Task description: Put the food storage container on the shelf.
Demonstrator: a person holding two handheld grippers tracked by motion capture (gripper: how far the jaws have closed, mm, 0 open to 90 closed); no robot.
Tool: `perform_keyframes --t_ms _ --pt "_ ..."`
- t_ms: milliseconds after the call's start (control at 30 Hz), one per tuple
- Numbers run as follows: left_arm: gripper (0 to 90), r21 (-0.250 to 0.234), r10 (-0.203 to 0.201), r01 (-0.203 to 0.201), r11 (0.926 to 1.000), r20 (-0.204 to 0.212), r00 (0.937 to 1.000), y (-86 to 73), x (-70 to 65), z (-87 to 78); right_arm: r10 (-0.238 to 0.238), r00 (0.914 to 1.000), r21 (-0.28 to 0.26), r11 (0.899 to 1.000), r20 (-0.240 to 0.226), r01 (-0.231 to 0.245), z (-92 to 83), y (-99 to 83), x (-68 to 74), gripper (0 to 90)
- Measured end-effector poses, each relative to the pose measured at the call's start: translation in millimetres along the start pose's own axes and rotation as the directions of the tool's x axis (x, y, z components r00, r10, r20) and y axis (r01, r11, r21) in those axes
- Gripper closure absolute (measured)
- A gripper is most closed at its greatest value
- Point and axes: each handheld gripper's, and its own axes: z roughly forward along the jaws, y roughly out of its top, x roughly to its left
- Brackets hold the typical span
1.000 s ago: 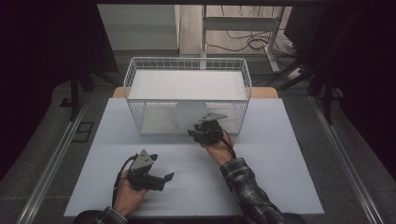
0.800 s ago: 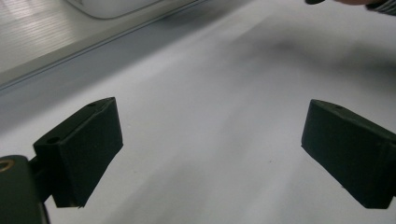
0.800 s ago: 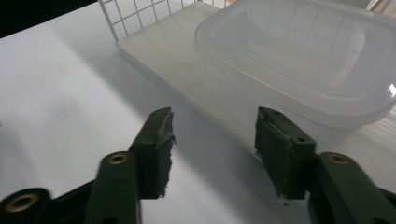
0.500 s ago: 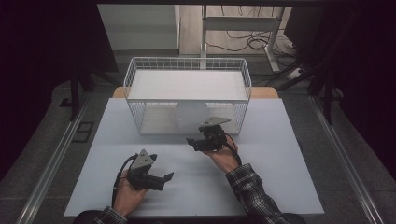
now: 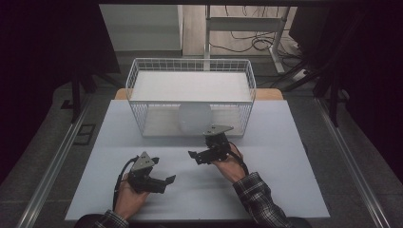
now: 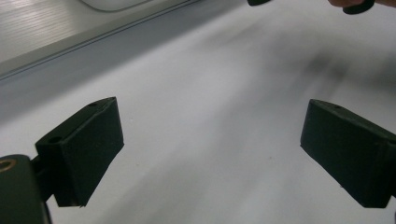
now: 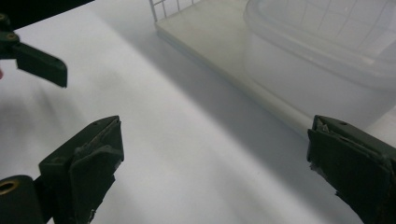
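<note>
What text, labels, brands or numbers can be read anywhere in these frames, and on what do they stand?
None: no view shows any readable writing.
The white wire basket, the translucent container leaning at its front, the table, the left gripper and the right gripper all appear unmarked.

No readable text, labels, brands, numbers or signs on anything.

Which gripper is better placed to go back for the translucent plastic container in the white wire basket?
Probably the right gripper: open, empty, nearer the translucent plastic container in the white wire basket. The left gripper sits farther back.
</note>
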Motion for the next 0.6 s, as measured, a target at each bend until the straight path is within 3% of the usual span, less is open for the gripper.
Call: perform_keyframes --t_ms 267,367,600 --pt "5.1 -0.005 0.003 -0.003 1.0 0.012 0.9999 -2.7 2.4 0.8 0.009 0.9998 -0.016 1.0 -0.019 -0.009 -12.1 -8.0 6.1 2.3" --pt "5.1 0.007 0.019 -0.019 0.9998 0.0 0.9998 -3.2 1.2 1.7 0.012 0.9996 -0.011 1.0 -0.024 -0.012 -15.5 -12.8 8.6 2.4" --pt "5.1 -0.001 0.014 -0.014 0.9999 0.003 0.9999 -3.0 1.4 0.2 0.005 0.9998 0.004 1.0 -0.021 -0.005 -24.6 -22.8 13.8 1.0"
